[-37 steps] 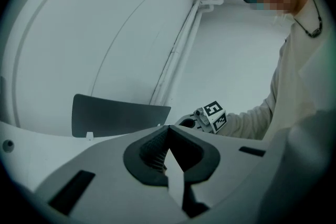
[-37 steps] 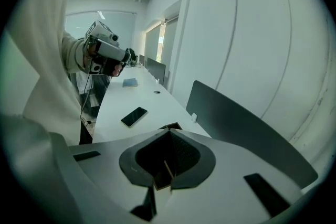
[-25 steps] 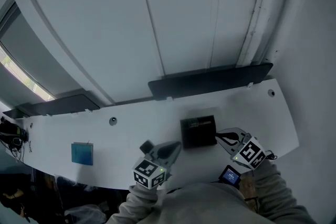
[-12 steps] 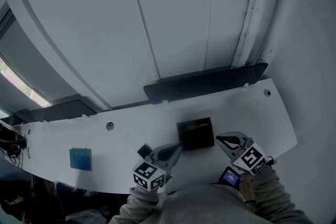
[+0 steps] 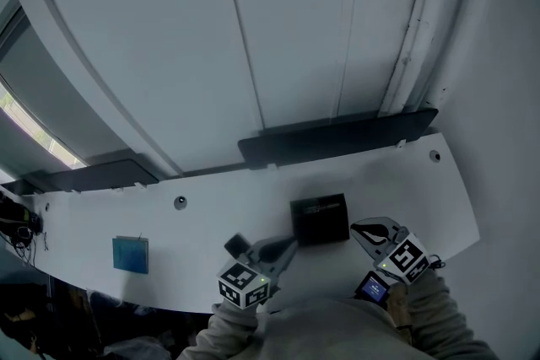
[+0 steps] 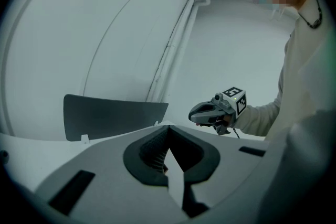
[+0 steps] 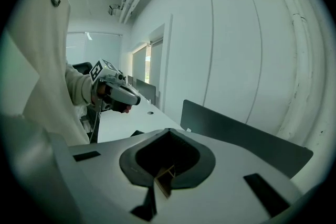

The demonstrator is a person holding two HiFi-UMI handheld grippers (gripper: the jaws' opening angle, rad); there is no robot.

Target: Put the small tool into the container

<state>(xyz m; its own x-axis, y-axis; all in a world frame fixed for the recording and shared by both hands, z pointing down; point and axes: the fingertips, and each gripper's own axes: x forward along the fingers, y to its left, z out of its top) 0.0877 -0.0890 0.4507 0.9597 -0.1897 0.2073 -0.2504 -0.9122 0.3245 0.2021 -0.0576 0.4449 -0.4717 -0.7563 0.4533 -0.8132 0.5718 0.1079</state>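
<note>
Your left gripper (image 5: pixel 288 244) and right gripper (image 5: pixel 358 226) are both clenched, with the jaw tips meeting and nothing clearly held between them. The black box (image 5: pixel 320 219) sits on the white desk (image 5: pixel 405 173) just beside both tips, roughly between them. Its top looks dark and flat with faint print, so you cannot tell what is inside. The small tool cannot be made out in any view. A blue square (image 5: pixel 130 254) lies well off to your left.
</note>
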